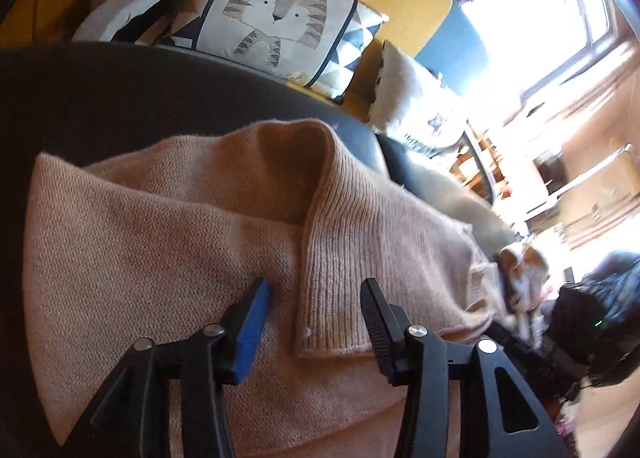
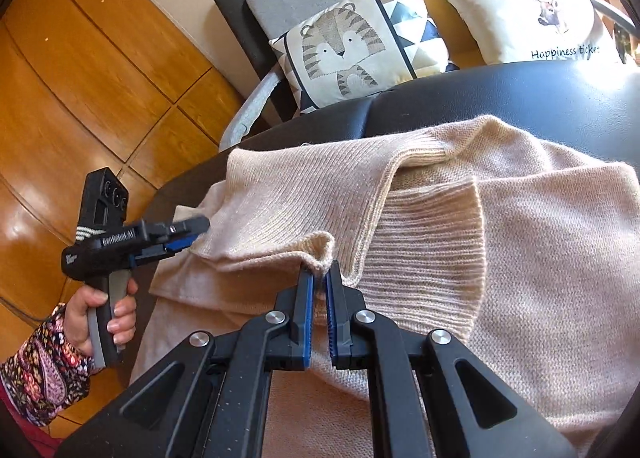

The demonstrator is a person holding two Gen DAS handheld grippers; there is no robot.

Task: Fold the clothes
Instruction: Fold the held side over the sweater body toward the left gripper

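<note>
Gripping: right gripper is pinching shut on the soft pink knitted sweater's edge.
Waiting: left gripper is hovering with jaws apart, holding nothing, over the ribbed cuff.

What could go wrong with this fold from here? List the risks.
1. The right gripper pinches only a thin lip of the beige knitted sweater; the soft knit may slip out when pulled.
2. The left gripper has its jaws apart over the ribbed band, so that side looks loose and could sag.
3. The sweater reaches the edge of the black padded seat and might slide off.
</note>
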